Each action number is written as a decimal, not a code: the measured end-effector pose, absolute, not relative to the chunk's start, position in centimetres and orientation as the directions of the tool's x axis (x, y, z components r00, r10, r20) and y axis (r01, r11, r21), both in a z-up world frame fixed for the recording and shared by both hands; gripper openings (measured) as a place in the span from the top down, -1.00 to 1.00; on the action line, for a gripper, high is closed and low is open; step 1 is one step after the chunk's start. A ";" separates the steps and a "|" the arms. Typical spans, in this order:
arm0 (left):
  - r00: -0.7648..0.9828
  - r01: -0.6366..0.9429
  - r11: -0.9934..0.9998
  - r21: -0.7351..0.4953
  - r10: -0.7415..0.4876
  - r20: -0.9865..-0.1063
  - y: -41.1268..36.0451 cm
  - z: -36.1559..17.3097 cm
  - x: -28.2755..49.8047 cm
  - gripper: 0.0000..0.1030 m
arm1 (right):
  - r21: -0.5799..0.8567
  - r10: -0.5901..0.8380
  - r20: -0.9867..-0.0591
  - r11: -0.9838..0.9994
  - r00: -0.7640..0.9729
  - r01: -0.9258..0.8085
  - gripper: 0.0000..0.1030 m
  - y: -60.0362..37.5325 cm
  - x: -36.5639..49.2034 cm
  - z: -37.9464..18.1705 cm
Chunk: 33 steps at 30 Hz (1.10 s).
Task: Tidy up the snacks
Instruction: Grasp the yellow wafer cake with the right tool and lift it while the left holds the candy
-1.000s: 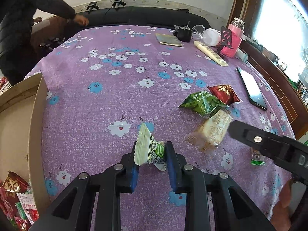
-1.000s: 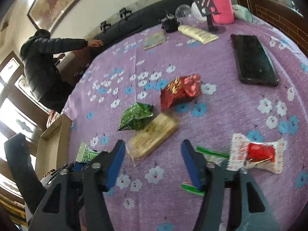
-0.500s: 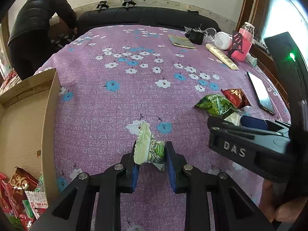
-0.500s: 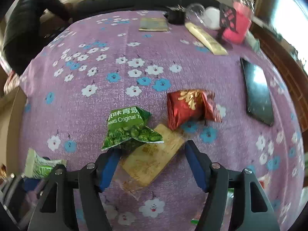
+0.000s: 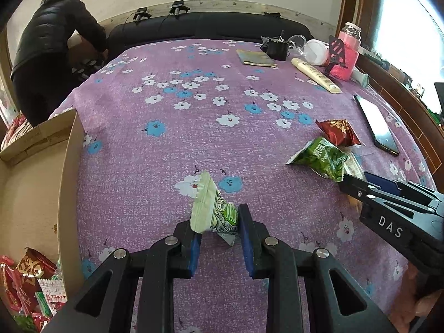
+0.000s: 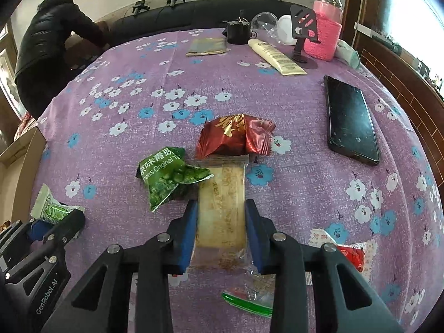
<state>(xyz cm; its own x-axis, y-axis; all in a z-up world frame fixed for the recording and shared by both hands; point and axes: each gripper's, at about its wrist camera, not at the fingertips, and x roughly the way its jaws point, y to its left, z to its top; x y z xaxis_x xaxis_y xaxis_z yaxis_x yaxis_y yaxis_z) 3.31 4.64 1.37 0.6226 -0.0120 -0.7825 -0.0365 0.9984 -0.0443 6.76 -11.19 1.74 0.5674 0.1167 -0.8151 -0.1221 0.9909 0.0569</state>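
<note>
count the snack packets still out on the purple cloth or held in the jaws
6: pale green candy in the left jaws, beige biscuit bar in the right jaws, green pea bag, dark red packet, red-white candy, and a green-edged clear wrapper, partly hidden.

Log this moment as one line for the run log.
left gripper: shut on green-white snack | right gripper: just closed on tan biscuit pack

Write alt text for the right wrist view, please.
The right tongs, just closed, grip a clear-wrapped beige pastry bar on a purple flowered tablecloth. A green pea packet, red snack packet and black phone lie beyond.
</note>
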 end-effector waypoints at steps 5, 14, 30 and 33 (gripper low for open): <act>0.623 -0.029 0.999 -0.041 -0.014 -0.782 4.5 1.4 3.4 0.50 | 0.150 0.192 -0.789 0.981 0.584 -0.120 0.38 -12.3 6.6 2.7; 0.621 -0.017 0.999 -0.045 -0.025 -0.783 4.3 1.4 3.3 0.50 | 0.199 0.235 -0.720 0.971 0.653 -0.130 0.38 -12.4 5.4 4.4; 0.625 -0.017 0.999 -0.039 -0.020 -0.780 4.2 1.4 3.3 0.50 | 0.240 0.279 -0.638 0.958 0.718 -0.158 0.37 -12.5 3.8 6.4; 0.625 -0.018 0.999 -0.038 -0.018 -0.780 4.2 1.4 3.3 0.50 | 0.237 0.294 -0.633 0.954 0.716 -0.182 0.37 -12.0 3.6 6.5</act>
